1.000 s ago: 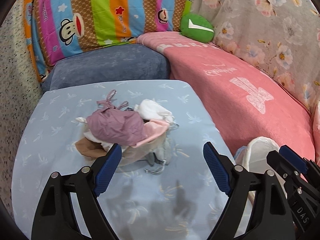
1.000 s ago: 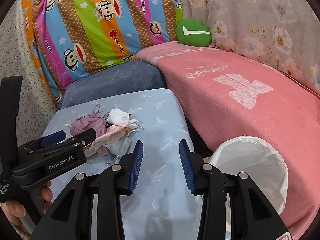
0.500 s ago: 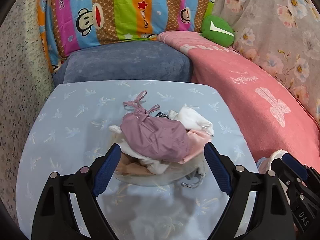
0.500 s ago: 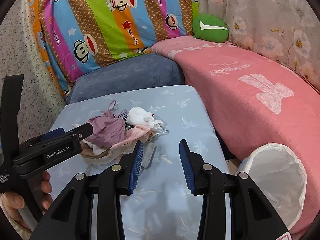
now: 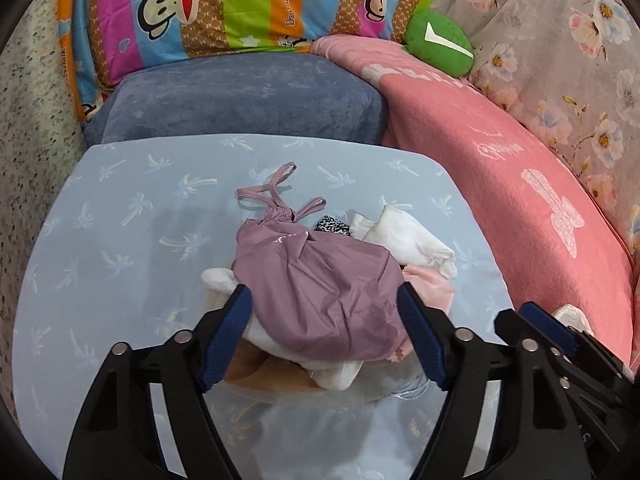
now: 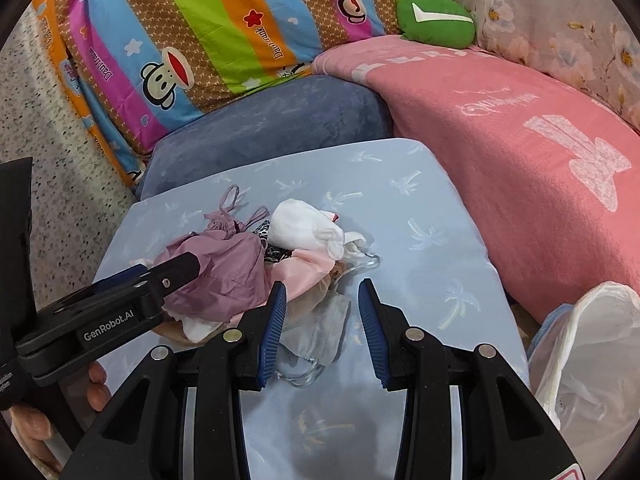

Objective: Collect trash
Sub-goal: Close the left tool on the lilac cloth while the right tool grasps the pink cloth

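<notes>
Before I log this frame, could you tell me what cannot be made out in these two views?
- Lower layers of the pile: in the left wrist view the mauve drawstring bag covers them.
- Whether the left gripper pads, which have just been closing, press on the bag: not clear.
- White bin bag: cut off by the right wrist view's edge; its contents are not visible.
- Clear plastic piece: partly behind the right gripper.

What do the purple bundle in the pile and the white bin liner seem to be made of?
Purple bundle: thin matte plastic film or light synthetic fabric, judging by sharp crinkles and knotted tie handles; which one is unclear. White bin liner: thin translucent plastic, with soft folds and faint sheen.
</notes>
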Demonstrator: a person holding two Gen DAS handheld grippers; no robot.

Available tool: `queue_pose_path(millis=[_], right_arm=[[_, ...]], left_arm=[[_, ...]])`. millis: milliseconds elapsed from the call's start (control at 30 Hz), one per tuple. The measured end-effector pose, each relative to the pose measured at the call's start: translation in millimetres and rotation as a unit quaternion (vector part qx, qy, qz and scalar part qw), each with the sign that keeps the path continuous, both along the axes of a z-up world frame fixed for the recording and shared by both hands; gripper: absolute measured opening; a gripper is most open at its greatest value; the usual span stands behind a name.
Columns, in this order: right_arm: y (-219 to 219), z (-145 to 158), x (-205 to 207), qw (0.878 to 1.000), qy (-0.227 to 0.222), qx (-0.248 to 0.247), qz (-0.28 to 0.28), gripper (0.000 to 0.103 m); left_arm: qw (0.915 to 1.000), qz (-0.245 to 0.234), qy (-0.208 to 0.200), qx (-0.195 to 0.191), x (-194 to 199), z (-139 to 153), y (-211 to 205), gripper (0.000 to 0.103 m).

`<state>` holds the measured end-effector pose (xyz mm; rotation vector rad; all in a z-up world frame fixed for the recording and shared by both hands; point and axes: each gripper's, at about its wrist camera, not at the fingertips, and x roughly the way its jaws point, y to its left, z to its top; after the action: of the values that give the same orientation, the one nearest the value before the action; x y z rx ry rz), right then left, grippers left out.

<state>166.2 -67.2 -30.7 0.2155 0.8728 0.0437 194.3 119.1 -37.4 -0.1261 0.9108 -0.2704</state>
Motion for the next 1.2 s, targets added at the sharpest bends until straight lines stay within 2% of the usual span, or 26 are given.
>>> queue_pose_path(millis=[100,167,267,367,400,467,533,833,1200], right_arm=[[4,-9,12,1.0,0.01,0.009,0.004,0.038],[7,-16,18,1.0,0.018,0.011,0.008,0.038],[12,-25,24,0.999,0.028,0.017,0.014,0.038],[17,-34,28,0.999,0.037,0.022,0.024,0.031],[19,-36,29,0.999,0.039,0.024,0.028,0.028],[23,-38,30,0.998,0.044,0.026,0.035,0.013],[25,-38,29,0.998,0.041,0.029,0.042,0.004],[29,8,7,0.998,-0.009,0.028,0.047,0.002],[-2,74,-40,0.996,-0.077,0.028,0.027,0.002]], left_arm=[[0.9999,-0.007,0.008,-0.003,5,-5,-1,0.055],[0.9997,-0.013,0.017,-0.009,8,-8,0,0.037],[0.9994,-0.017,0.025,-0.019,8,-11,1,0.018],[0.9993,-0.02,0.023,-0.022,7,-11,3,0.01],[0.9993,-0.02,0.022,-0.022,7,-10,3,0.009],[0.9994,-0.02,0.018,-0.023,5,-7,5,0.007],[0.9995,-0.02,0.012,-0.023,3,-1,5,0.006],[0.9987,-0.027,-0.032,-0.028,-9,38,4,0.005],[0.9943,-0.049,-0.088,-0.034,-39,88,-16,0.005]])
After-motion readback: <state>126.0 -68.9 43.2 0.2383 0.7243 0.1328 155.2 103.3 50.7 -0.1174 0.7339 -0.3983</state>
